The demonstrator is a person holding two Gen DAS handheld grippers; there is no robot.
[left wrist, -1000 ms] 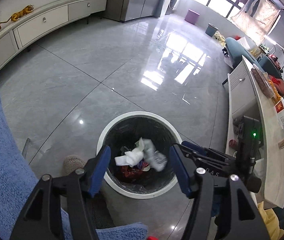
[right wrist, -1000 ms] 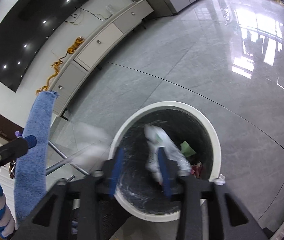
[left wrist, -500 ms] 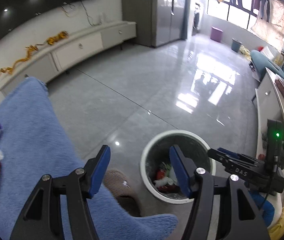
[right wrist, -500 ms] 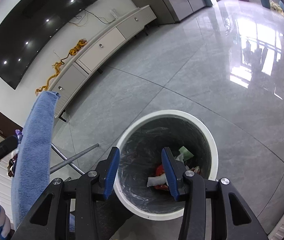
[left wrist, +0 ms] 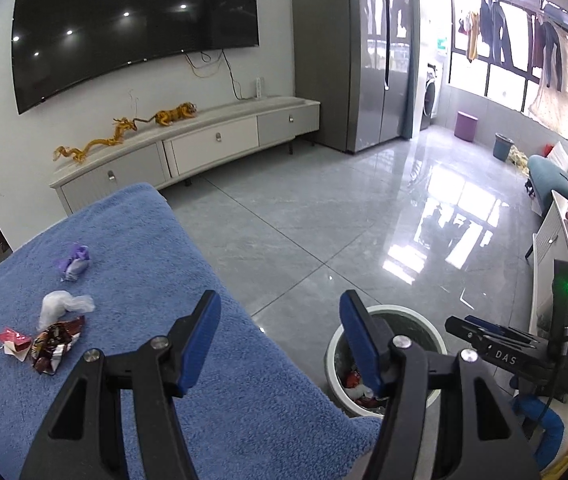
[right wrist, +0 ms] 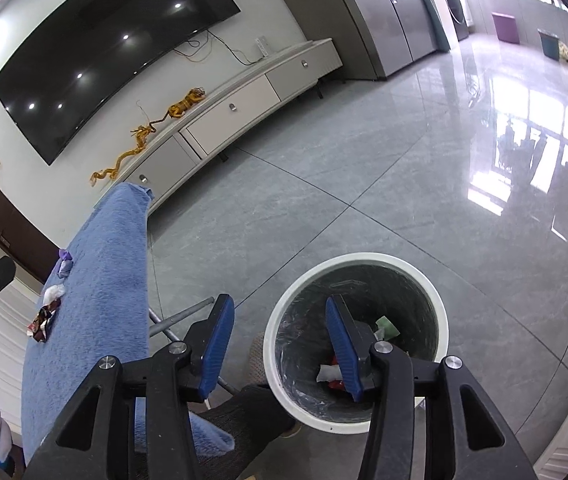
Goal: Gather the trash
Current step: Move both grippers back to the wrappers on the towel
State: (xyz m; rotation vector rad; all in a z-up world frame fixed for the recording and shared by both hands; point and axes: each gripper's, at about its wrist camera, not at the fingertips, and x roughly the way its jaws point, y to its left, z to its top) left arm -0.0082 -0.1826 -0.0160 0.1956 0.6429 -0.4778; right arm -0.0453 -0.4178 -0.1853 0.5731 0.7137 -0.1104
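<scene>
My left gripper [left wrist: 280, 340] is open and empty above the right edge of a blue-towelled table [left wrist: 132, 240]. On the towel lie a purple wrapper [left wrist: 73, 261], a white crumpled bag [left wrist: 60, 307] and a red-brown foil wrapper [left wrist: 50, 344]. The white-rimmed trash bin [left wrist: 384, 314] stands on the floor to the right with trash inside. My right gripper [right wrist: 280, 340] is open and empty, over the bin's [right wrist: 356, 260] left rim. The same wrappers [right wrist: 48, 316] show on the towel at far left.
A white TV cabinet [left wrist: 212, 136] with gold dragon figures stands along the far wall under a black TV. A grey tiled floor [left wrist: 324, 208] spreads beyond. A white counter [left wrist: 556, 240] is at right. Metal table legs [right wrist: 180, 316] sit beside the bin.
The trash held by the right gripper dropped into the bin and its jaws opened wider. My left gripper swung up and left, from over the bin to over the towel.
</scene>
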